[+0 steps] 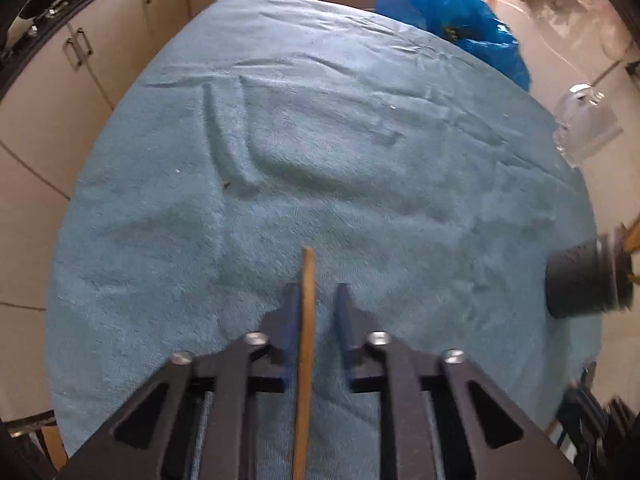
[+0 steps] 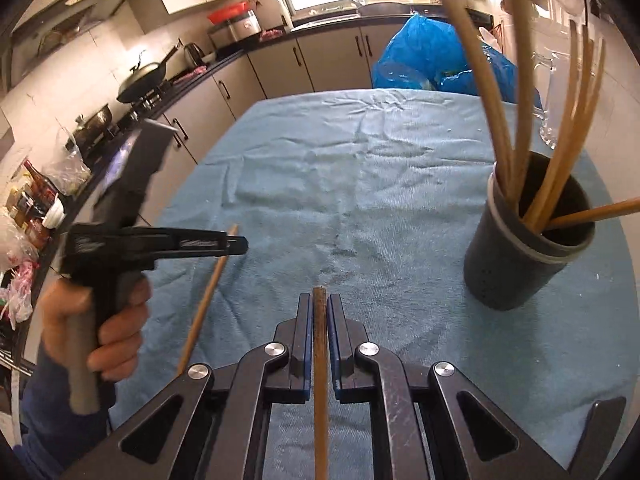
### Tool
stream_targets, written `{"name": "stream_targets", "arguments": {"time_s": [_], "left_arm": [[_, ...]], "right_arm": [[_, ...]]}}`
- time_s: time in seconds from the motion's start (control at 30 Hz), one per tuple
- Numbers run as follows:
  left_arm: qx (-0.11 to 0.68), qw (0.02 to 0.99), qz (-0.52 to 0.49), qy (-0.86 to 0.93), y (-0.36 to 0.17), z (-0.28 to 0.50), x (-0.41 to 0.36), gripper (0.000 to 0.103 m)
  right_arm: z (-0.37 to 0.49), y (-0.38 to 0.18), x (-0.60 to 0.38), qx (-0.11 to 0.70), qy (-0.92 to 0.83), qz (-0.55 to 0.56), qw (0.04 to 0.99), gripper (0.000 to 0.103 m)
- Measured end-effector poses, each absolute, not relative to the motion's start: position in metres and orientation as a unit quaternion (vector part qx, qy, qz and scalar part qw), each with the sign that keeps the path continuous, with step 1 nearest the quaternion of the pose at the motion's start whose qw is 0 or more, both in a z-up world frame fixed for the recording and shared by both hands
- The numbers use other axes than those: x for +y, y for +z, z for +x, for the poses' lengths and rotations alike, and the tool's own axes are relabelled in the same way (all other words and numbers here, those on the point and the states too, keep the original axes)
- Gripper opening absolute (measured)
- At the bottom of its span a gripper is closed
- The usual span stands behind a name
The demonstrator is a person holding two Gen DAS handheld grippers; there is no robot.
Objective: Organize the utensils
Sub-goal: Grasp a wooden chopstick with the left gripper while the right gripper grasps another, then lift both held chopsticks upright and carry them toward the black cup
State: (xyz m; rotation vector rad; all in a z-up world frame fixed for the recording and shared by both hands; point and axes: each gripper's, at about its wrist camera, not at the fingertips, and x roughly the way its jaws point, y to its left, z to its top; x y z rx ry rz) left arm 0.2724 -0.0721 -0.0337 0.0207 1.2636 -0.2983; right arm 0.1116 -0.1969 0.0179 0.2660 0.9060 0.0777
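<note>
Right gripper (image 2: 319, 306) clamped on a thin brown wooden chopstick (image 2: 320, 380). Left gripper (image 1: 316, 294): pale wooden chopstick (image 1: 306, 340) between its jaws, gap visible beside the right pad though the jaws read closed. Beyond, on the teal towel-covered table (image 2: 360, 184), dark cylindrical holder (image 2: 516, 264) with more chopsticks (image 2: 560, 160).

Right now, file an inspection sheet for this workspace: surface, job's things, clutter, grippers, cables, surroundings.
Surface: table under a wrinkled blue towel, a few crumbs on it.
Job's things: dark holder cup standing upright at the right, several chopsticks leaning in it; one chopstick in the right gripper, another chopstick in the left.
Clutter: blue plastic bag and clear jug at the far edge.
Grippers: right gripper shut on its chopstick; left gripper holding its chopstick, small gap beside one pad.
Cables: nothing seen.
Surroundings: kitchen cabinets, wok on the stove, window.
</note>
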Motion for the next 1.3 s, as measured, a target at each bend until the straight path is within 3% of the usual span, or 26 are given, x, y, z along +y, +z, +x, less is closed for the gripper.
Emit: {"name": "stream_targets", "arguments": {"time_s": [0.2,0.5,0.67,1.3], "left_arm": [[0.550,0.822,-0.002,-0.150,-0.009,0.245,-0.064,0.006],[0.405,0.892,-0.036,-0.199,0.104,0.149,-0.037,0.006],[0.355,0.908,-0.034,-0.218,0.137,0.106,-0.036,0.006],[0.332,0.915,-0.026,-0.225,0.150,0.078,-0.037,0.006]], "right_arm": [[0.096,0.034,-0.203,0.406,0.041,0.143,0.902,0.008],[0.041,0.093,-0.204,0.282,0.046,0.131,0.949,0.008],[0.016,0.113,-0.203,0.232,0.038,0.127,0.964,0.008],[-0.018,0.128,-0.224,0.190,0.008,0.146,0.971,0.008]]}}
